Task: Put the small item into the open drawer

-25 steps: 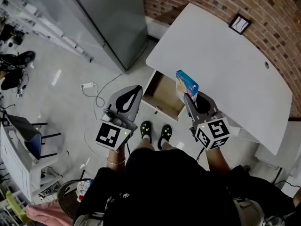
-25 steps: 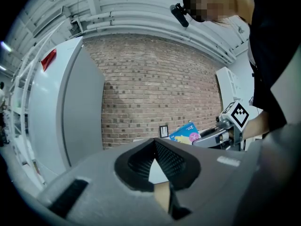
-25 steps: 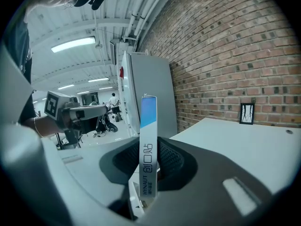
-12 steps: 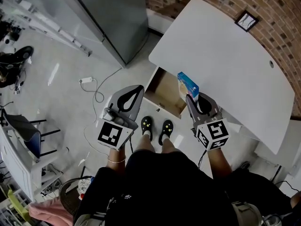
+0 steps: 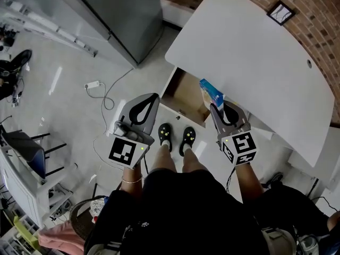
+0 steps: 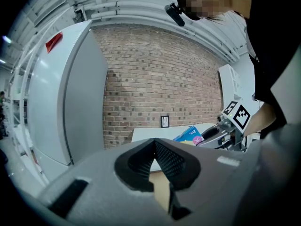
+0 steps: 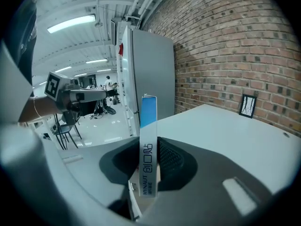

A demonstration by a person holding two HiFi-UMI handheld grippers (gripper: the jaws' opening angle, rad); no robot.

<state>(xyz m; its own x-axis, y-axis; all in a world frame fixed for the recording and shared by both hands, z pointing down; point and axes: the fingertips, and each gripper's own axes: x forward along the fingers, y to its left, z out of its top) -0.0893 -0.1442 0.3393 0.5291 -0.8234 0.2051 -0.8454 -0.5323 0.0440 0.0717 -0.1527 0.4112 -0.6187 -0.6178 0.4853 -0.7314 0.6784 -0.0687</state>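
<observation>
The small item is a blue and white box [image 5: 211, 93], standing upright between the pads of my right gripper [image 5: 214, 109], which is shut on it. In the right gripper view the box [image 7: 148, 140] shows its narrow white edge with print. It hangs over the right front corner of the open drawer [image 5: 185, 97], whose wooden inside shows under the white table [image 5: 249, 52]. My left gripper [image 5: 150, 99] is left of the drawer over the floor, jaws shut and empty. The left gripper view shows the box [image 6: 190, 134] held to the right.
A tall grey cabinet [image 5: 125, 9] stands left of the table. A small framed picture [image 5: 280, 12] leans on the brick wall at the table's back. A white cable with a plug block [image 5: 93, 84] lies on the floor. The person's shoes [image 5: 175, 137] are before the drawer.
Both grippers have sunk a little, the right one with the box still in it. The drawer and table have shifted slightly in the head view.
</observation>
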